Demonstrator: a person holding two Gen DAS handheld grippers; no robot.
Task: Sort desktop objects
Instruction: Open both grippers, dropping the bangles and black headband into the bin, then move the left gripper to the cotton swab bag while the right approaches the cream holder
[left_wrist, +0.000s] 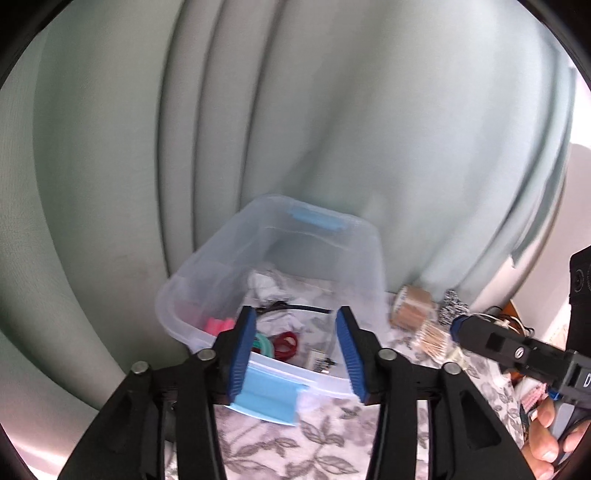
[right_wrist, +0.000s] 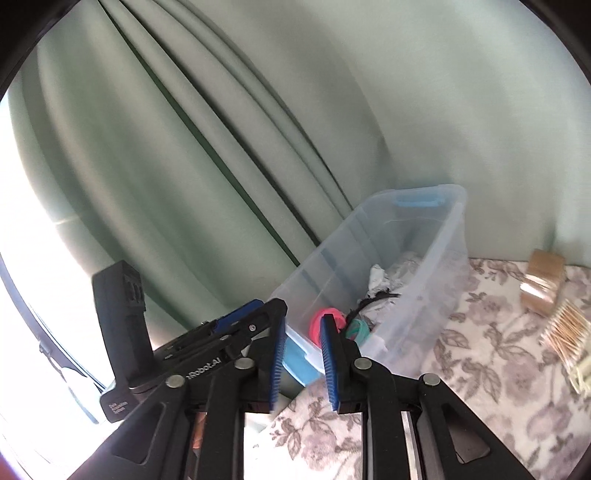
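Nearest: our left claw (left_wrist: 295, 350), jaws half apart, nothing held; our right claw (right_wrist: 303, 363), a narrow gap, also empty. Just beyond, the clear bin (left_wrist: 354, 266) on the flowered cloth (left_wrist: 325, 435) collects sorted bits: hair ties (left_wrist: 284, 341), a cable (left_wrist: 295, 308). Farther right, cotton swabs (right_wrist: 565, 328) and tape (right_wrist: 543, 282) await sorting, we judge.

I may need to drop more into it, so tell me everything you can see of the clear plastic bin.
The clear plastic bin is translucent, lidless, with light blue latches at both ends. It stands on the floral cloth before the green curtain. Inside lie hair ties, a black cable and crumpled white material. Neither gripper touches it.
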